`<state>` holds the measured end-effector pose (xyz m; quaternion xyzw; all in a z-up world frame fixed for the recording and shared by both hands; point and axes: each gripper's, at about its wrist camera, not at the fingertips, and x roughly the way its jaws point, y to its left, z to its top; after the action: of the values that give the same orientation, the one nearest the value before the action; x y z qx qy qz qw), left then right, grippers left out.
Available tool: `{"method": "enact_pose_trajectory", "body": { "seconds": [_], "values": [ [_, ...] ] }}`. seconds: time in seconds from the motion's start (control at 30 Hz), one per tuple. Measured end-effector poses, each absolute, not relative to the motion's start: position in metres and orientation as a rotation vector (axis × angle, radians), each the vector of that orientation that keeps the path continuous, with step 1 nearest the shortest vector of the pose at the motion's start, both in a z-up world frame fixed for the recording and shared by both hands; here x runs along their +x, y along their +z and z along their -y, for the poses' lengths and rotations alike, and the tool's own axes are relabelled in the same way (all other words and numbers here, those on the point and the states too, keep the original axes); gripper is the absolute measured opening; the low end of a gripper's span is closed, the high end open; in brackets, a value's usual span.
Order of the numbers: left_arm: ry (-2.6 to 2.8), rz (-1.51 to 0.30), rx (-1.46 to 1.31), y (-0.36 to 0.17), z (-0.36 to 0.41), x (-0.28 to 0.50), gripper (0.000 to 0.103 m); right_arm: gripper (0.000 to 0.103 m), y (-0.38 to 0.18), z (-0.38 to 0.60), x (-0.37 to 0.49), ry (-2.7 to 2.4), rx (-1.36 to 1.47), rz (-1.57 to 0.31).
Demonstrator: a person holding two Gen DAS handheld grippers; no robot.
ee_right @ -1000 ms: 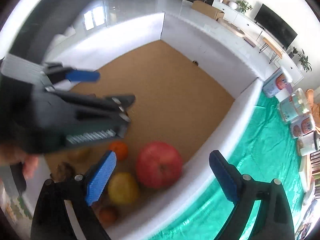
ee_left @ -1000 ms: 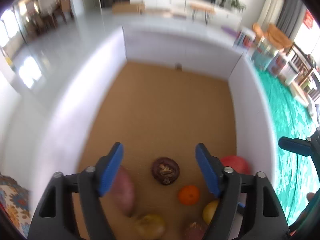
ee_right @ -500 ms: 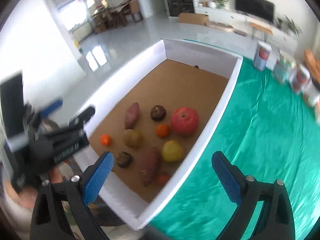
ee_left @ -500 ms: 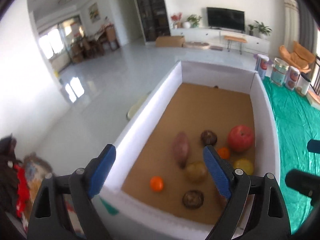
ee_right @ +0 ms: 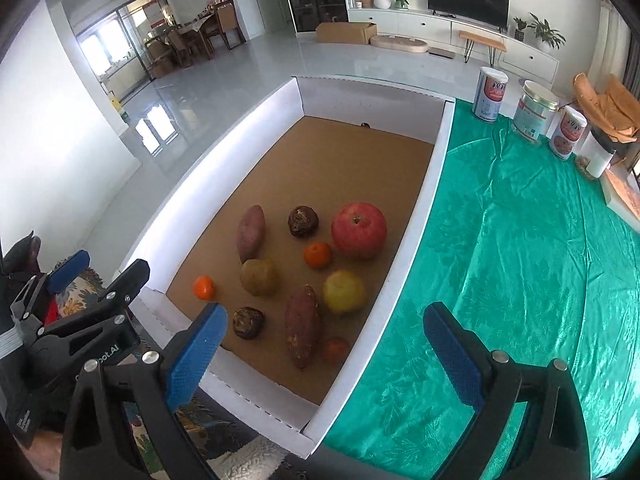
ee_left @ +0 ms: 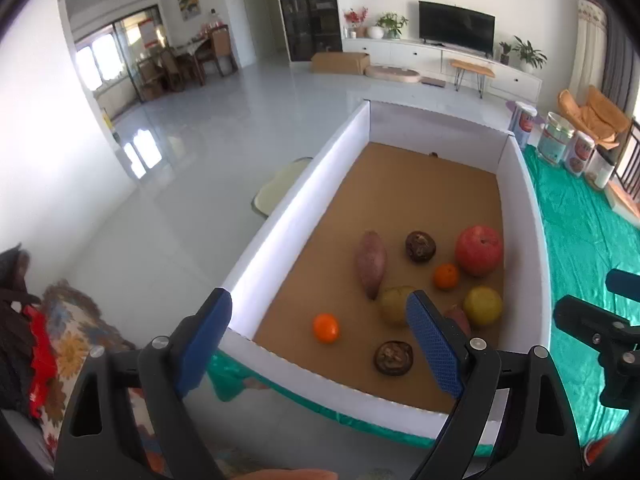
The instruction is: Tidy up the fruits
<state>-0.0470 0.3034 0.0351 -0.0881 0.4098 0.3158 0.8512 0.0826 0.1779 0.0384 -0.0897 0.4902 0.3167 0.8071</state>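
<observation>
Left hand-held gripper (ee_left: 318, 342) spread wide, empty, bottom centre of left view. Right hand-held gripper (ee_right: 324, 354) likewise spread, empty, bottom centre of right view. Fruits sat inside white-walled box (ee_right: 424, 184), mid-frame: red apple (ee_right: 359, 230) right, sweet potato (ee_right: 251, 233) left, small orange (ee_right: 204, 287) near lower-left corner.
</observation>
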Motion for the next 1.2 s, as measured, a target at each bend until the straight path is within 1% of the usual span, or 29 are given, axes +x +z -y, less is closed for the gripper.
{"method": "enact_pose_trajectory", "body": {
  "seconds": [0.57,1.07,1.1,1.13,1.2],
  "values": [
    [0.655,-0.897,-0.238,0.037,-0.320,-0.057,0.091,0.098,0.045,-0.198,0.070,0.666,-0.244,-1.050],
    [0.665,-0.897,-0.203,0.036,-0.318,-0.056,0.091,0.098,0.052,-0.202,0.062,0.690,-0.241,-1.049],
    [0.663,-0.895,-0.203,0.037,-0.318,-0.057,0.092,0.098,0.052,-0.203,0.062,0.695,-0.239,-1.051],
    [0.662,-0.895,-0.205,0.037,-0.318,-0.056,0.095,0.098,0.051,-0.204,0.063,0.697,-0.238,-1.052],
    [0.659,-0.897,-0.212,0.037,-0.318,-0.057,0.096,0.098,0.051,-0.205,0.063,0.698,-0.239,-1.049]
  ]
}}
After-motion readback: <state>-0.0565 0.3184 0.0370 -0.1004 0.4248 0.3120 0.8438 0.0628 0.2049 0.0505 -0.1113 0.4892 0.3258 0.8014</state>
